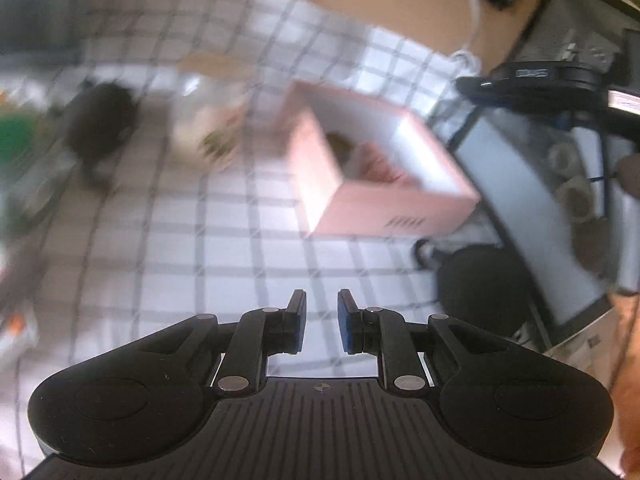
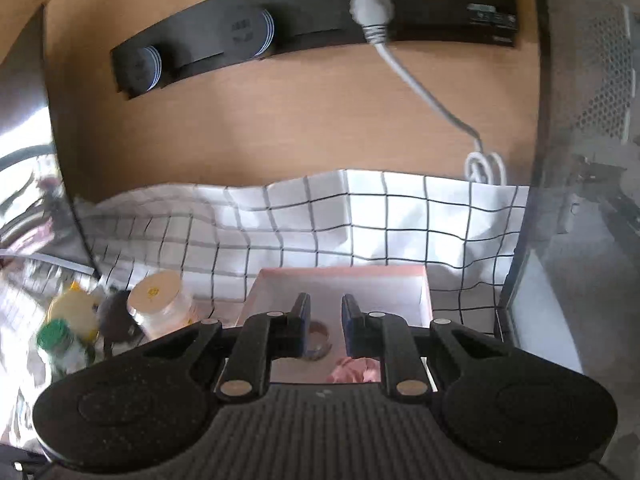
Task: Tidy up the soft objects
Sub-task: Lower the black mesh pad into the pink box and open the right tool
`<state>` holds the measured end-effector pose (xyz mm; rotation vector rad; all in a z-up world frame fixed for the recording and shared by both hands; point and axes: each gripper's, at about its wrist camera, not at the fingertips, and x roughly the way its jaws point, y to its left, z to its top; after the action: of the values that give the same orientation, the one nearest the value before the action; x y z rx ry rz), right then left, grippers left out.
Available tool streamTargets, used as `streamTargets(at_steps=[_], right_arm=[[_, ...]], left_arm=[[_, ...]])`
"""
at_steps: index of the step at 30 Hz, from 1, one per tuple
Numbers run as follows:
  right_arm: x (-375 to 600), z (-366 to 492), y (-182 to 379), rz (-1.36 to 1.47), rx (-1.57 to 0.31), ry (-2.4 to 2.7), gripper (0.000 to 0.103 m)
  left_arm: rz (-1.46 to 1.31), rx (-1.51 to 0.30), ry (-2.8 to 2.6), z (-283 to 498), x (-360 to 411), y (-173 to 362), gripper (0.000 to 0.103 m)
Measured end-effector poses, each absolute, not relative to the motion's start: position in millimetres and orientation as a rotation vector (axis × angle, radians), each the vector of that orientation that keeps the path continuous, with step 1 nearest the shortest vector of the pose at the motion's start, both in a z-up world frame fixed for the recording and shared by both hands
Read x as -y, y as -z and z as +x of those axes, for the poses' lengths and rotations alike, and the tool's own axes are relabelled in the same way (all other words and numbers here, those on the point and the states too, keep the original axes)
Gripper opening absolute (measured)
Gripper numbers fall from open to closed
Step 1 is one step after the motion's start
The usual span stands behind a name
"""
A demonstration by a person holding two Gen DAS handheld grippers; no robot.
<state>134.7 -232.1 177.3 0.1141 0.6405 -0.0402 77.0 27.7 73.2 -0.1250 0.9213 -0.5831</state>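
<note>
A pink open box [image 1: 380, 184] stands on the checked cloth, ahead and right of my left gripper [image 1: 322, 304]. Inside it lie a pink soft item [image 1: 380, 164] and a brownish ring-like item [image 1: 338, 142]. My left gripper is open and empty above the cloth; this view is blurred. My right gripper [image 2: 323, 312] is open and empty, hovering over the same box [image 2: 340, 280]. Between and below its fingers I see a brown ring [image 2: 318, 340] and the pink soft item [image 2: 354, 370] on the box floor.
A dark soft lump [image 1: 100, 128] and a clear jar [image 1: 212, 120] stand left of the box. The right wrist view shows the lidded jar [image 2: 160, 304], a green-capped bottle [image 2: 58, 340], a yellow item [image 2: 74, 310]. A wooden wall with power strip [image 2: 320, 20] stands behind; a metal case [image 2: 580, 160] stands right.
</note>
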Motion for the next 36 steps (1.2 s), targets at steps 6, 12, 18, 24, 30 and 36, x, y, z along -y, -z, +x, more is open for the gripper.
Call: streamTargets(at_steps=[6,12,18,24,30,36], right_arm=[[207.3,68.3,-147.1,0.004,-0.712,-0.005,0.068],[183.5,-1.6,-109.9,-0.105,-0.817,0.021,0.068],[152.6,-21.6,-78.7,-0.456,-0.828,0.146,0.065],[148.4,-8.4,-52.1,-0.626,-0.872,0.189,0.037],[147.8,-2.3,-76.9,-0.581,-0.855,0.208,0.005],[130.4,8.8,-159.3,-0.547,-0.631,0.192,0.005]], left_arm=[[-0.160,-0.975,0.575,75.2,-37.7,-56.6,0.019],[-0.149,-0.971,0.665,74.0,-27.9,-59.3,0.019],[-0.135,-1.004,0.734,78.8,-11.3,-51.9,0.019],[-0.114,-1.008,0.788,77.4,-6.5,-51.7,0.019],[-0.132,-1.010,0.760,81.9,-20.2,-51.0,0.019],[-0.186,-1.007,0.733,85.9,-33.6,-50.2,0.019]])
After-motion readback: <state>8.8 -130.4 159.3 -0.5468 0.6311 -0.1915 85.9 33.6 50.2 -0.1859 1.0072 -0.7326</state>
